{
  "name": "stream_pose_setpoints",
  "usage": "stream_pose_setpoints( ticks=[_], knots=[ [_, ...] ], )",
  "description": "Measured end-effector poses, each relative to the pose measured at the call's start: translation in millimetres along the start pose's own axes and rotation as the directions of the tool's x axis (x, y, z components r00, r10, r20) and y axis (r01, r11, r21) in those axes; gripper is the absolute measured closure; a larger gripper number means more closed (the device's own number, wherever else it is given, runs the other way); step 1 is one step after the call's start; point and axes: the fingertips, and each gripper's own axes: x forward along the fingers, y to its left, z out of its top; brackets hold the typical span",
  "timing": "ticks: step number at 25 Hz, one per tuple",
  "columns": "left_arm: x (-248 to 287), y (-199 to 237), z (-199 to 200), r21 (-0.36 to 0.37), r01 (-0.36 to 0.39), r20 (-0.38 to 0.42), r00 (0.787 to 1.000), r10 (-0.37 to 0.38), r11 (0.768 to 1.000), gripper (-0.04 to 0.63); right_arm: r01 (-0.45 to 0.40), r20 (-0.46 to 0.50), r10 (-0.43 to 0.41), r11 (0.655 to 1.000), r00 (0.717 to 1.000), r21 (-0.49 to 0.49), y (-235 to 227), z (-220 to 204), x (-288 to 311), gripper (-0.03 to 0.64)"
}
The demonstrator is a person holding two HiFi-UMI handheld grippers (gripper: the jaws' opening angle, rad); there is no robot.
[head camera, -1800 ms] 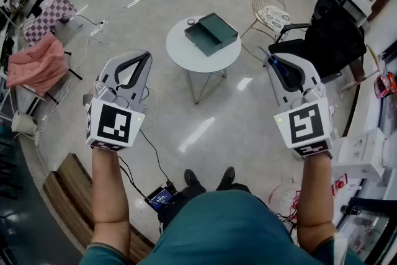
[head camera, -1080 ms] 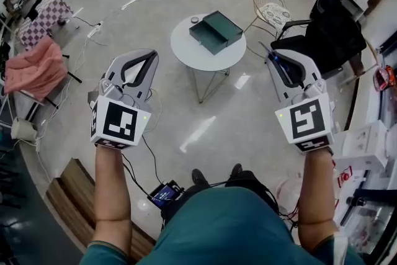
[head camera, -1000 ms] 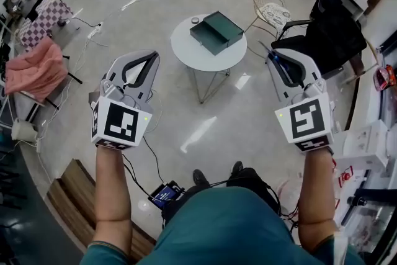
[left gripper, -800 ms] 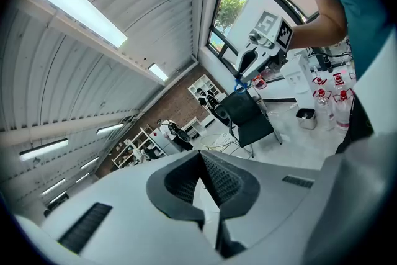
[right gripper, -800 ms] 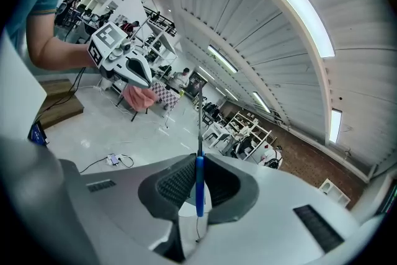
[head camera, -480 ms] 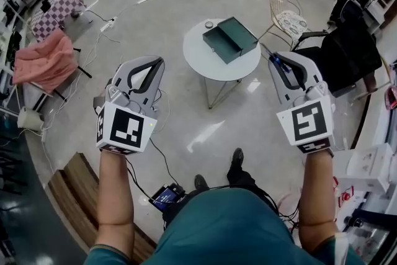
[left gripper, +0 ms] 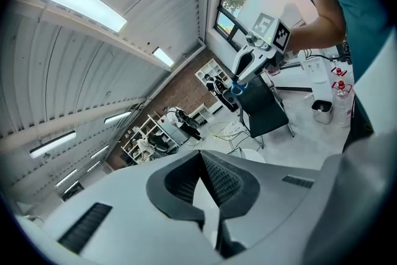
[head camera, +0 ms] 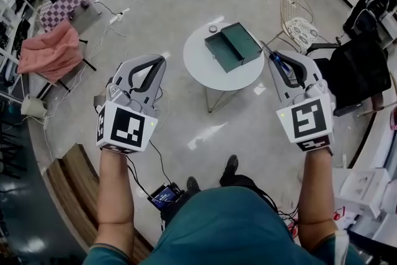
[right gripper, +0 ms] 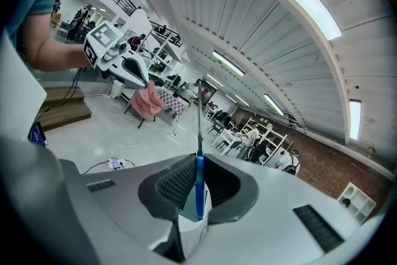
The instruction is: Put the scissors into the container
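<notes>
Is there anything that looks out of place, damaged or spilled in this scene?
Nothing stands out. The scissors are clamped in the shut right gripper, the left gripper is shut and empty, and the green container lies open on the round table, with nothing spilled.

Glossy grey floor [head camera: 186,22], perhaps concrete

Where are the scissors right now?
The scissors are clamped in the right gripper, blade poking past the jaws; head view right side, just right of the round table with the green container.
</notes>
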Motion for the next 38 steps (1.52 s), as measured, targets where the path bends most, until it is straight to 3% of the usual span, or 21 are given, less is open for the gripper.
stream_pose_setpoints(
  ticks=[21, 26, 38],
  knots=[
    [133, -21, 58, 0.022, -0.035, -0.116, 0.993, 0.037, 0.999, 0.578, -0.094, 0.085, 0.091, 0.995, 0.992, 0.023, -118, -95, 58, 0.555],
    [169, -3, 55, 0.017, -0.015, -0.083, 0.996, 0.016, 1.0, 0.578, -0.077, 0.06, 0.075, 0.996, 0.995, 0.037, -134, -102, 81, 0.555],
    [272, 78, 3, 0.015, 0.086, 0.045, 0.995, -0.086, 0.996, 0.578, 0.027, -0.056, -0.023, 0.997, 0.998, 0.07, -162, -84, 174, 0.555]
  ],
)
